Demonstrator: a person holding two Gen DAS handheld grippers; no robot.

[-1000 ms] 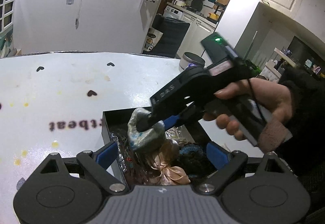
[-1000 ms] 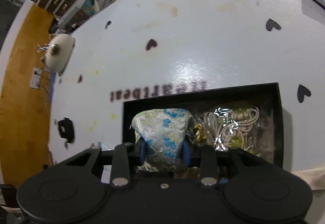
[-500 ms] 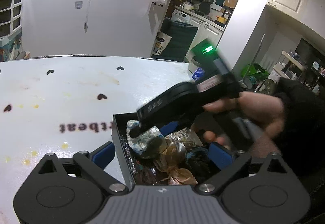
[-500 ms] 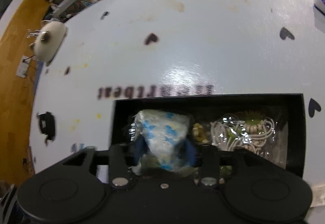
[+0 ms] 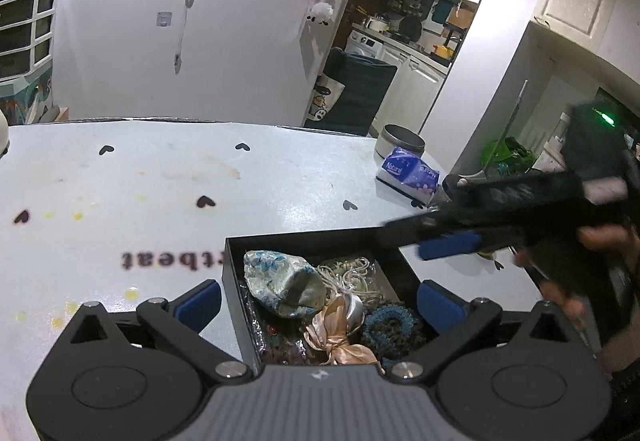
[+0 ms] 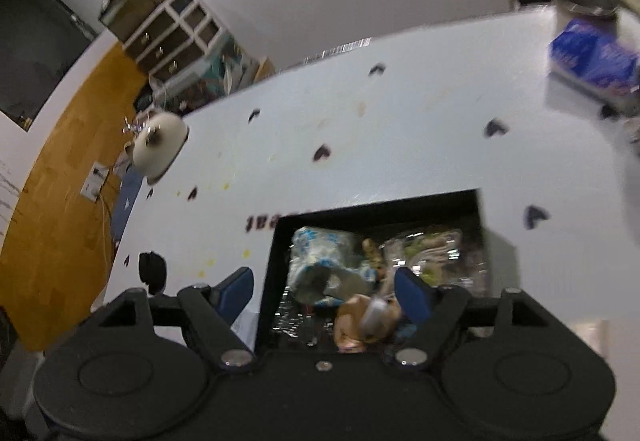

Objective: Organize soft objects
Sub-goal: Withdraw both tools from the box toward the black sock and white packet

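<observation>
A black box [image 5: 308, 241] sits on the white table [image 5: 160, 181]. At its left end a blue-and-white brocade pouch [image 5: 280, 281] [image 6: 320, 261] lies loose. Beside the pouch are a peach satin scrunchie [image 5: 340, 337], a dark blue scrunchie [image 5: 390, 325] and a bagged cord bundle [image 5: 352, 271]. My left gripper [image 5: 320, 303] hovers over the box, its jaws opening wide and pressing on nothing. My right gripper [image 6: 324, 293] hangs above the box, jaws opening, with the pouch below and free of its pads. In the left wrist view the right gripper [image 5: 448, 245] is blurred, in a hand.
A blue tissue pack [image 5: 408, 171] and a round metal tin [image 5: 400, 139] stand at the table's far right. A white rounded object [image 6: 160, 149] sits at the left edge, and a small black item [image 6: 152, 273] lies near the box. Black hearts dot the tabletop.
My right gripper let go of the brocade pouch, which now lies in the box. It rose and drew away to the right. My left gripper widened a little.
</observation>
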